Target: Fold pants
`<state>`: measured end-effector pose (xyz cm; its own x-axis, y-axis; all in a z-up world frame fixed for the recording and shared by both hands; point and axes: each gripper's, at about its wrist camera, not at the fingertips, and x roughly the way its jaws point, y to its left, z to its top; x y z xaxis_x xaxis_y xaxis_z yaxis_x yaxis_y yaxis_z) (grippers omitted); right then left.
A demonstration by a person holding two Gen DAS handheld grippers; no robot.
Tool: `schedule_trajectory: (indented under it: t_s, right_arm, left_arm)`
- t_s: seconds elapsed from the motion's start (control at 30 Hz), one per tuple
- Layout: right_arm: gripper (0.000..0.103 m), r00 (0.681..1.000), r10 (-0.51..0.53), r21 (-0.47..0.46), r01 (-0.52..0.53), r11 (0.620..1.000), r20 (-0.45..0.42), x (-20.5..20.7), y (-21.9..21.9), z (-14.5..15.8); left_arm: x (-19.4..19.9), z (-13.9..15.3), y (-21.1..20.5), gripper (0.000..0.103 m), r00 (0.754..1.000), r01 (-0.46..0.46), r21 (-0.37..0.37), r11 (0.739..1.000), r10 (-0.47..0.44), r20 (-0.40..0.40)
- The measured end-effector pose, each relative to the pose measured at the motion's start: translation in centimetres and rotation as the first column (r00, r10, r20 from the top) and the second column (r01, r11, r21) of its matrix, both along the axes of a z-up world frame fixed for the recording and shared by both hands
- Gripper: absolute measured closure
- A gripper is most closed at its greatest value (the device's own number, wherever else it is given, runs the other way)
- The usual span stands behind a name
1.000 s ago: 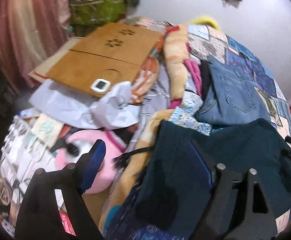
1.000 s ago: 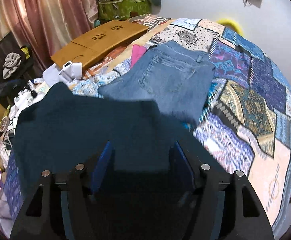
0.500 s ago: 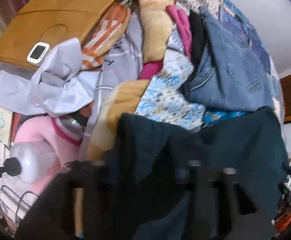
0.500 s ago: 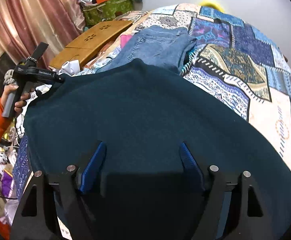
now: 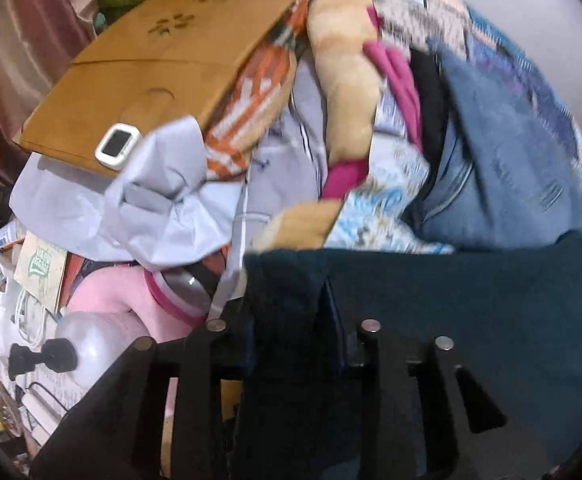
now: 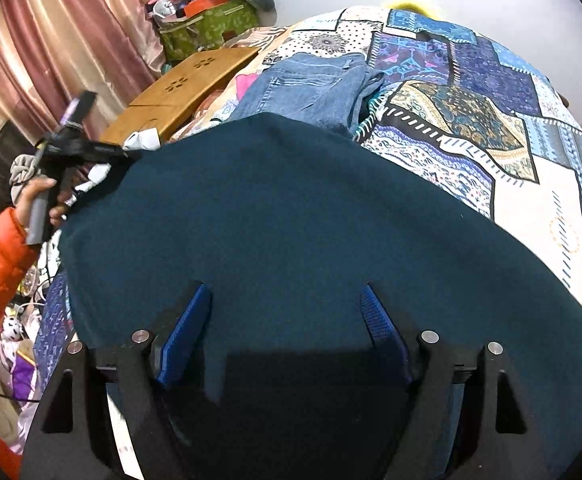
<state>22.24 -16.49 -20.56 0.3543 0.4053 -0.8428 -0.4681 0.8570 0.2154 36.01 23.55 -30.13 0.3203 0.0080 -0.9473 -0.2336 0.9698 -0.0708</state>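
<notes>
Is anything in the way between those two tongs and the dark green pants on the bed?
Nothing visible. The left tongs are shut on a bunched corner of the dark teal pants. The right tongs are open, with the cloth lying directly between and under their blue pads. The folded jeans lie beyond, out of the way.

Even indoor light; left wrist view motion-blurred, right wrist view sharp, both fisheye-bent with dark corners.

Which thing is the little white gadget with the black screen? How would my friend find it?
Start at the big wooden board that leans beside the patchwork bed. Go down to its near corner, above the crumpled grey paper. There lies the white gadget, with rounded corners and a dark screen, the only small hard thing resting on that board.
</notes>
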Motion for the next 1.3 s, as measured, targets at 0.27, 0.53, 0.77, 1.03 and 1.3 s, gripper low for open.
schedule_trajectory:
  t_s: [0.27,0.53,0.77,1.03,1.3]
  right_arm:
    - [0.026,0.998,-0.064,0.013,0.064,0.998,0.012,-2.2,-2.6,0.4]
    - [0.025,0.979,-0.204,0.017,0.204,0.979,-0.02,-3.9,-7.4,0.3]
    - [0.025,0.94,-0.338,0.005,0.339,0.941,-0.042,-6.3,-13.4,0.1]
    - [0.025,0.887,-0.46,-0.012,0.46,0.888,0.034,-9.6,-20.0,2.2]
    - [0.025,0.693,-0.72,0.097,0.714,0.694,0.048,-12.4,-31.9,3.8]
  left_arm:
    - [-2.3,3.4,-1.5,0.047,1.0,0.007,0.131,0.991,-0.011,0.026]
    - [-6.2,8.4,-6.2,0.026,0.981,0.117,0.134,0.984,-0.136,0.138]
    - [-7.5,10.3,-12.6,0.019,0.951,0.239,0.126,0.963,-0.258,0.169]
    - [-8.0,11.1,-20.1,0.019,0.922,0.328,0.138,0.934,-0.349,0.169]
    - [-8.5,10.2,-27.0,0.018,0.887,0.417,0.163,0.894,-0.44,0.139]
